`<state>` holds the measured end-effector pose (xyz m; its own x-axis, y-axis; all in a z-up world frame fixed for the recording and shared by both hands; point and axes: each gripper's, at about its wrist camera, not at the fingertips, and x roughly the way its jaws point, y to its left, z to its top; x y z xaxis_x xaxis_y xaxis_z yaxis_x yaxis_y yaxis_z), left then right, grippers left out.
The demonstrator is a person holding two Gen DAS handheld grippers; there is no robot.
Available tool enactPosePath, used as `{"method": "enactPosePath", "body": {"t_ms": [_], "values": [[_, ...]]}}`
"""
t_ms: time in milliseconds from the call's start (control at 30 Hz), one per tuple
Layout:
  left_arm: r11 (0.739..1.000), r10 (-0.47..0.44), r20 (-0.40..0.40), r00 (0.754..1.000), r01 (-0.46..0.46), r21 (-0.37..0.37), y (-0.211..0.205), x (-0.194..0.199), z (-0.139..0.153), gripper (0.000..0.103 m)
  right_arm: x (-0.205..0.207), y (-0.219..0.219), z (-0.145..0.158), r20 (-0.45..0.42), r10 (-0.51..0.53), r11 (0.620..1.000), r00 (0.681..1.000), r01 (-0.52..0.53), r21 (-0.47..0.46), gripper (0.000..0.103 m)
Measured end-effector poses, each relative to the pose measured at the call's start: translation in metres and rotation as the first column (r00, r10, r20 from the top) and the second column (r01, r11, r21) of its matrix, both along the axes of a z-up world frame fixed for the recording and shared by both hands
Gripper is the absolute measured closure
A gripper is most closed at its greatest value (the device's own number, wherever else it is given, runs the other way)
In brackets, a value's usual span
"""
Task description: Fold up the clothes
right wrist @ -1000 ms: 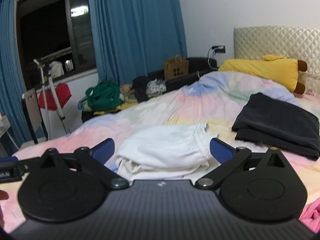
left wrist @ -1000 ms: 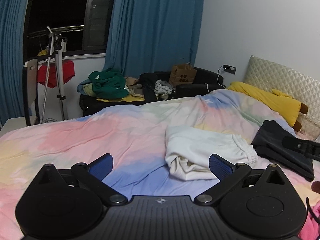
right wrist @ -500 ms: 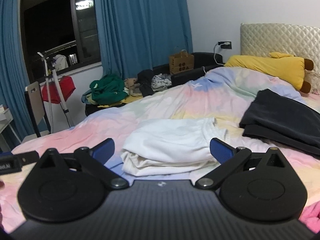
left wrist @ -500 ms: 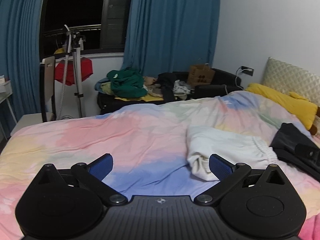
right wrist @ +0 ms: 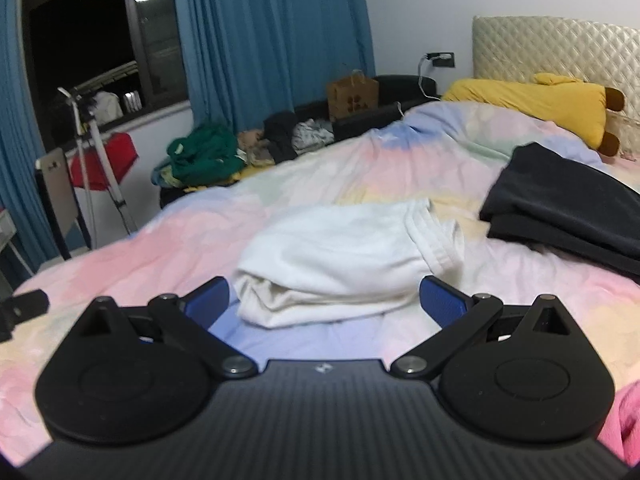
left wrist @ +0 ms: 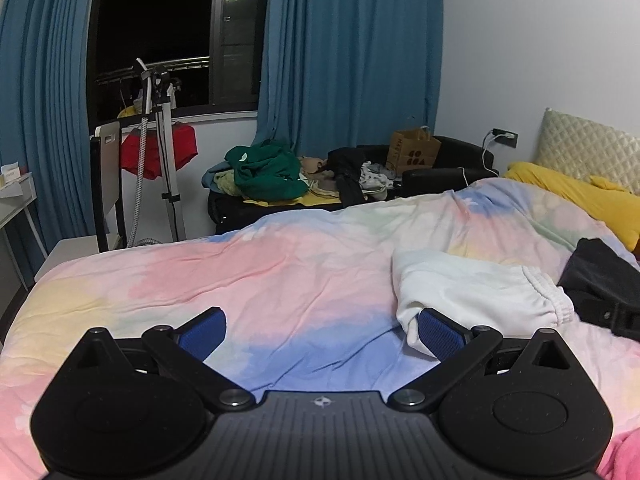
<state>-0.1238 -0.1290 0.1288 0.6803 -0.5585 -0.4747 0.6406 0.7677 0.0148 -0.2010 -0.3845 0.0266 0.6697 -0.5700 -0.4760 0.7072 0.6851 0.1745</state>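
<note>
Both views have swung rightward since a second ago, and the white pants [right wrist: 340, 256] now sit centred before the right gripper [right wrist: 324, 296], whose jaws are spread wide and empty. Around them spreads the pastel bed [left wrist: 280, 280]. Blue curtains [left wrist: 352, 60] hang far behind. Folded black clothes [right wrist: 568, 204] lie right of the pants. The left gripper [left wrist: 320, 330] is also wide, empty, its right fingertip [left wrist: 438, 332] overlapping the pants' near-left edge.

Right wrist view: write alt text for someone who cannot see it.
A folded white garment lies on a pastel quilt, framed by the open right gripper, which holds nothing. A folded black garment lies to its right, a yellow plush toy by the headboard, blue curtains behind.
</note>
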Motion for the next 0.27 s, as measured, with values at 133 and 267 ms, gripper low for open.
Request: {"method": "enactPosePath", "body": {"t_ms": [133,267], "values": [[1.000,-0.003,-0.006,1.000,0.003,0.006,-0.003,-0.005,-0.006,0.000,-0.001,0.010,-0.007,-0.021,0.001,0.999,1.000,-0.002,-0.034,0.000],[1.000,-0.013,-0.016,1.000,0.013,0.011,-0.006,-0.008,-0.010,0.000,0.001,0.016,-0.008,-0.041,0.020,0.998,0.999,-0.022,-0.055,0.000]]}}
